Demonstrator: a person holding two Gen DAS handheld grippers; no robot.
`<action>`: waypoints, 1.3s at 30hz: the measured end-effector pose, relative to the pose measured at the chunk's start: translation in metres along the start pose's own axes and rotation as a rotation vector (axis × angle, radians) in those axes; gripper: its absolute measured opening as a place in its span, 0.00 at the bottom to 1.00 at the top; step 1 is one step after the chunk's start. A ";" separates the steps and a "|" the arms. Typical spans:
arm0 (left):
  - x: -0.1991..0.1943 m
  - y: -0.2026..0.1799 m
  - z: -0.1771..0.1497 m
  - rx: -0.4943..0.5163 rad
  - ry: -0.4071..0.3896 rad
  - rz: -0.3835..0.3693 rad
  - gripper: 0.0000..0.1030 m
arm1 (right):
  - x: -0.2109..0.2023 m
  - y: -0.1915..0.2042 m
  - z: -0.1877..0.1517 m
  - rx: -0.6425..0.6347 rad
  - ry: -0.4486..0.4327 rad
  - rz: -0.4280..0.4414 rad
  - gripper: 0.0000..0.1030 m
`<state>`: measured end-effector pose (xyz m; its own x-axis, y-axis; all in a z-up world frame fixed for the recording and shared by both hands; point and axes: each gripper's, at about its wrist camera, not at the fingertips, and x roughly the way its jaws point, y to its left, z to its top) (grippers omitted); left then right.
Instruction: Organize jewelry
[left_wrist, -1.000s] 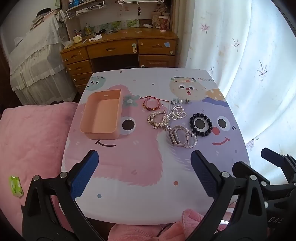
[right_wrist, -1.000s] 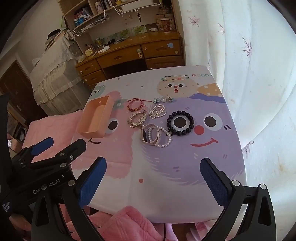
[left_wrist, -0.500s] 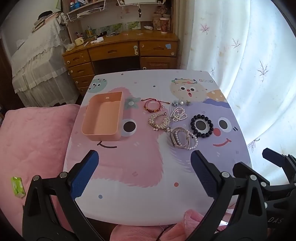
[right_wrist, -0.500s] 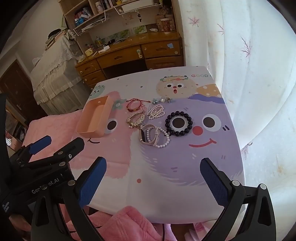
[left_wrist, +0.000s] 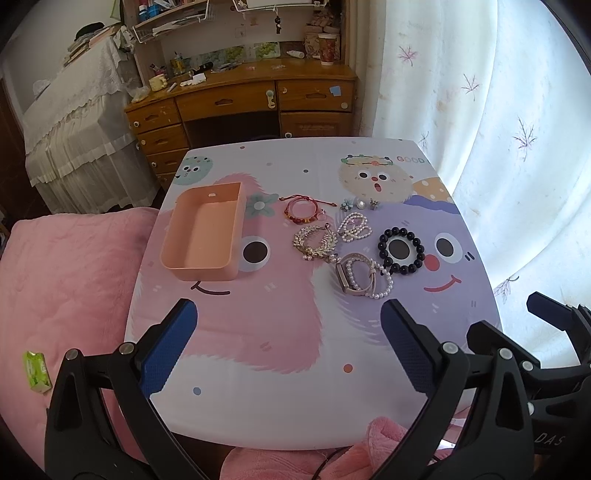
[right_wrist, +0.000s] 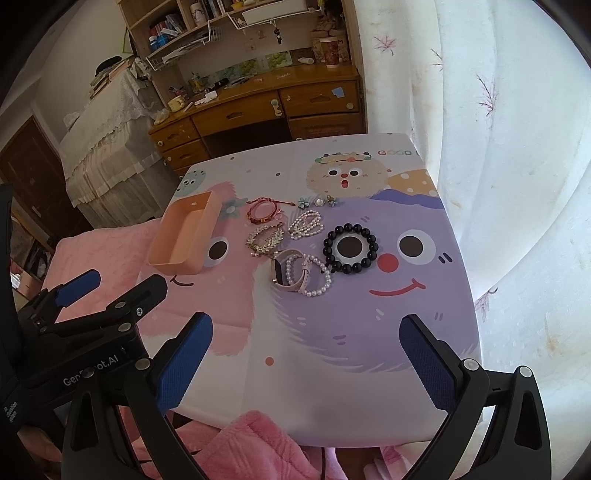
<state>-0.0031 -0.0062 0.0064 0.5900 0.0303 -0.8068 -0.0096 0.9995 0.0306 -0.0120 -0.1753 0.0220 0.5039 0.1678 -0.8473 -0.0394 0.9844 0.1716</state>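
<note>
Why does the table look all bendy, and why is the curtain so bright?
Left wrist view: the fisheye lens bows the table edges and darkens the picture's corners; the curtain glows nearly white with daylight behind it. Right wrist view: same bending, the curtain washed out, the left side of the room dimmer, yet the black bead bracelet stays sharp.

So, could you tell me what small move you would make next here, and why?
I would probably ease the right tool forward and down toward the watch and pearl strand. Both tools are open and hold nothing, the peach tray looks empty, and all the jewelry lies on the table. That pile is the piece nearest the right tool.
</note>
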 end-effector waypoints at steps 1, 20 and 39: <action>-0.001 0.000 0.000 0.000 0.000 0.000 0.96 | -0.003 -0.008 0.003 0.000 0.000 -0.002 1.00; 0.005 -0.014 0.004 0.036 -0.012 0.028 0.96 | -0.012 -0.003 0.007 -0.031 -0.047 -0.082 1.00; -0.002 -0.019 0.003 0.047 -0.024 0.038 0.96 | -0.019 -0.007 0.002 -0.040 -0.060 -0.108 1.00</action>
<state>-0.0015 -0.0252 0.0095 0.6089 0.0672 -0.7904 0.0054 0.9960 0.0889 -0.0194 -0.1851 0.0385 0.5576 0.0582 -0.8281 -0.0156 0.9981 0.0597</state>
